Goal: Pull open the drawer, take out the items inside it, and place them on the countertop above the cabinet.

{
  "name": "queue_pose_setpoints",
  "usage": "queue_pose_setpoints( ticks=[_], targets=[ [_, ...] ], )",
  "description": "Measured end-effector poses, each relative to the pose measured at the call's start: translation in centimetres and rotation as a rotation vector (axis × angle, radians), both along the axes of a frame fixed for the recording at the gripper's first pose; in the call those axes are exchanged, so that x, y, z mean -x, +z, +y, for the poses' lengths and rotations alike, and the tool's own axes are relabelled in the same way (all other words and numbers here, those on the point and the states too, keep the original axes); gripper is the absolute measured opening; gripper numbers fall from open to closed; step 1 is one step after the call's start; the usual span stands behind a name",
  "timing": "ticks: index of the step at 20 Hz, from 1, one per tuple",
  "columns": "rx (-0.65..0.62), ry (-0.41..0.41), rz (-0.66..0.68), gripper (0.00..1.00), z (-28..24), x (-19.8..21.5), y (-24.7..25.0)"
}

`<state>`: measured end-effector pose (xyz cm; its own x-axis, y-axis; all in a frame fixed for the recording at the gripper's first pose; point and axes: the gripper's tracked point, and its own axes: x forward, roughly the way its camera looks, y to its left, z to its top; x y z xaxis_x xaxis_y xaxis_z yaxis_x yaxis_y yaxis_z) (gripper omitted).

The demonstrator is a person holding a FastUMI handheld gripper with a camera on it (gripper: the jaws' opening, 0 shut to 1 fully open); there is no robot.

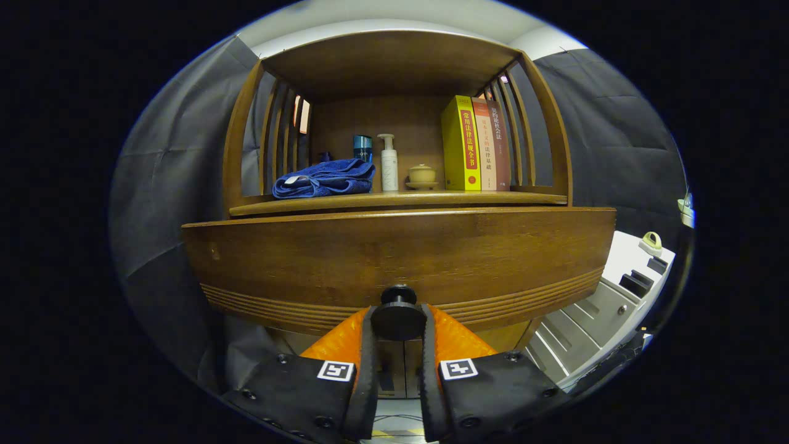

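Observation:
A wooden drawer front fills the space just ahead of my fingers, with ribbed grooves along its lower edge. Its round black knob sits between my two fingertips, and my gripper is shut on it, one finger pressing each side. Above the drawer lies the wooden countertop, inside a slatted shelf frame. The drawer's inside is hidden behind its front.
On the countertop rest a folded blue towel, a dark blue cup, a white pump bottle, a small lidded ceramic pot and three upright books. A white cabinet with drawers stands to the right.

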<state>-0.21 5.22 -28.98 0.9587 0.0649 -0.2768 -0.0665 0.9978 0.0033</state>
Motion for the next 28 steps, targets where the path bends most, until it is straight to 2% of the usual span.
queue_pose_setpoints(
  ticks=[14, 21, 25, 28],
  targets=[
    [0.013, -0.001, 0.017, 0.38, -0.7, 8.7, -0.7],
    [0.017, -0.01, 0.033, 0.38, -1.3, 11.3, -1.0],
    [0.016, -0.021, 0.07, 0.37, -1.4, 11.5, -1.3],
    [-0.006, -0.035, 0.149, 0.46, -1.5, 11.7, -1.1]
  ],
)
